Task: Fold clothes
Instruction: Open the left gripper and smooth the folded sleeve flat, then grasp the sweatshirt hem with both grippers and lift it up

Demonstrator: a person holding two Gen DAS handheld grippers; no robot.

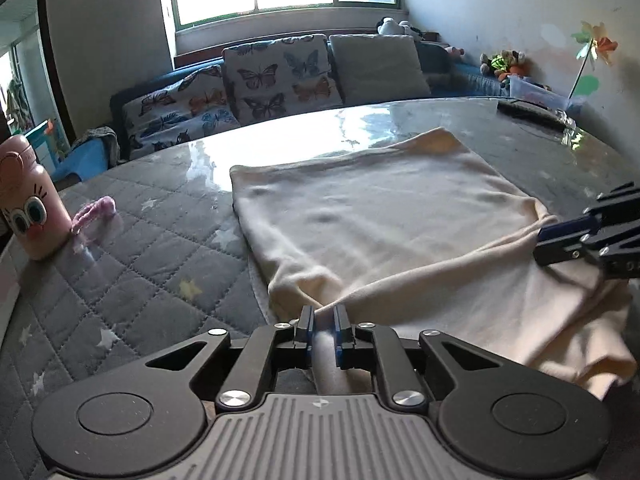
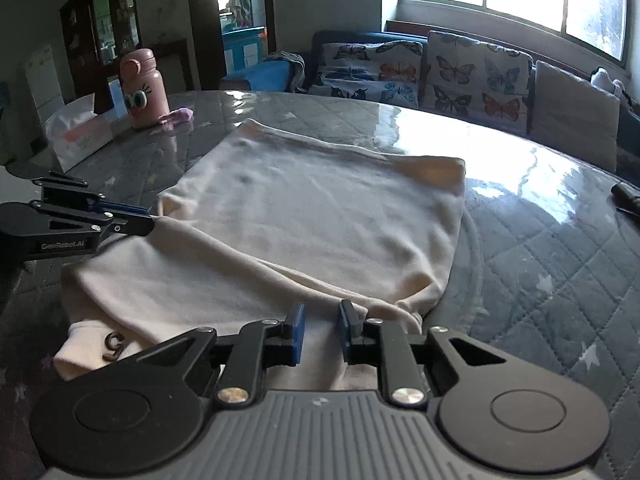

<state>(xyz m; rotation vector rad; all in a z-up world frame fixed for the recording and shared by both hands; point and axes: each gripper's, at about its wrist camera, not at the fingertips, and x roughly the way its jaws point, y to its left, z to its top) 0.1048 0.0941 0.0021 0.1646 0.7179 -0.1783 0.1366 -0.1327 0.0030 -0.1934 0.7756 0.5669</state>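
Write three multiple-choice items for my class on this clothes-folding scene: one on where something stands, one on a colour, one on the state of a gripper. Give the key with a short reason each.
1. Where does the pink bottle stand?
A. on the garment
B. on the table beside the tissue box
C. on the sofa

2. What colour is the garment being folded?
A. cream
B. navy
C. red

3. How is the left gripper?
A. wide open above the table
B. out of view
C. shut on a fold of the garment

Key:
1 B, it stands on the quilted table, clear of the cloth.
2 A, the cloth is pale cream in both views.
3 C, cloth runs between its close-set fingers.
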